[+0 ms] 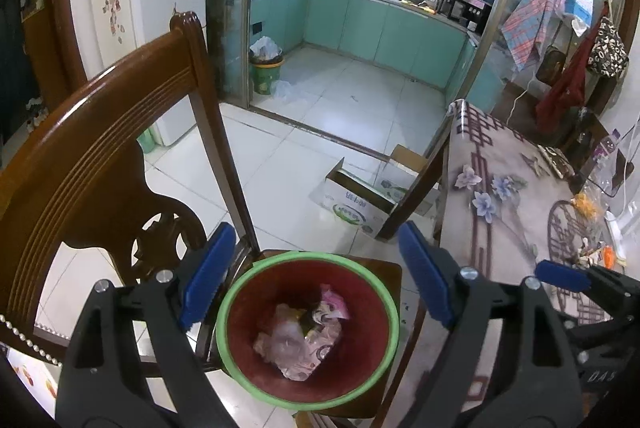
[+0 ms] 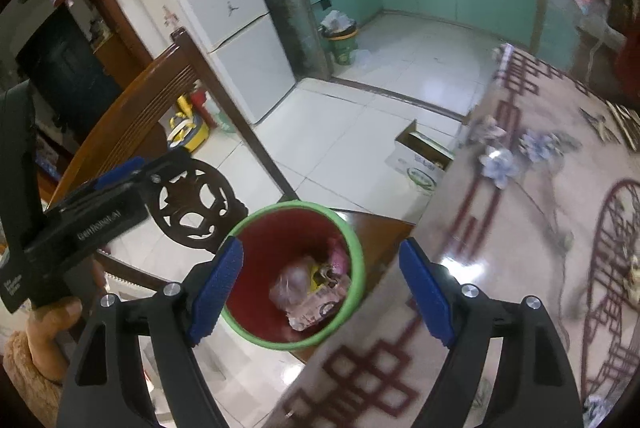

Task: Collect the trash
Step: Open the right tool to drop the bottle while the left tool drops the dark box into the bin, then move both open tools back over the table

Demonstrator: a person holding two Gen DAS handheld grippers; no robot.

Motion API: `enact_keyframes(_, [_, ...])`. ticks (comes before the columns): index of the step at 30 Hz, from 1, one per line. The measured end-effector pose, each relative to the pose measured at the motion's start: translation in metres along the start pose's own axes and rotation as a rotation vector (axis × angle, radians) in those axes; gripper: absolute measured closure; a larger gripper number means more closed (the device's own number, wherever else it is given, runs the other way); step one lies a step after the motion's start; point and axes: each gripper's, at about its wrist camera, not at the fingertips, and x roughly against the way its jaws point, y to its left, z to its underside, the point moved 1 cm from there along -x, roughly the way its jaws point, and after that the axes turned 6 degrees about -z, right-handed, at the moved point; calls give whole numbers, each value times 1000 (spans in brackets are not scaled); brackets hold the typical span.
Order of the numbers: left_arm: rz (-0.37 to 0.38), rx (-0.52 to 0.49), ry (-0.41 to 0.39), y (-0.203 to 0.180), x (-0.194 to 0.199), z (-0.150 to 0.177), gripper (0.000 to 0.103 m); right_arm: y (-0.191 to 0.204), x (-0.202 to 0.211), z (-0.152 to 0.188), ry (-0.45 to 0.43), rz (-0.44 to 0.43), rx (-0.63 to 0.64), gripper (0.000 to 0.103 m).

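Both claws, left [image 1: 316, 280] and right [image 2: 320, 284], are hanging spread apart and gripping nothing above the bin [image 1: 308, 332], which is sitting on a chair [image 1: 96, 164] beside the surface [image 1: 516, 196], holding crumpled trash [image 1: 304, 340].

Glossy varnished wood chair [image 1: 100, 148], shiny patterned table [image 2: 520, 228] covering, probably plastic, matt plastic bin [image 1: 308, 328] holding crinkled wrappers [image 1: 304, 336], glossy floor tiles [image 1: 340, 116].

- Left claw [image 2: 120, 172], body side: white lettering "GenRobot.AI", seen in the right wrist view.
- Cardboard box [image 1: 356, 204] on the floor: printed label, too small to read.
- Fridge [image 2: 224, 8]: stickers, no legible text.
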Motion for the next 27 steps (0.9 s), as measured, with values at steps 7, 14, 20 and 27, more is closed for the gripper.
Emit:
enact_keyframes(7, [21, -13, -4, -18, 20, 11, 22, -32, 37, 25, -35, 42, -85, 25])
enact_keyframes(14, [83, -100, 19, -75, 35, 32, 22, -68, 73, 60, -57, 75, -171, 25])
enact_keyframes(20, [152, -183, 8, -149, 56, 55, 22, -126, 119, 104, -86, 129, -260, 25])
enact_keyframes(27, [232, -237, 50, -237, 78, 93, 22, -221, 189, 163, -106, 248, -428, 24])
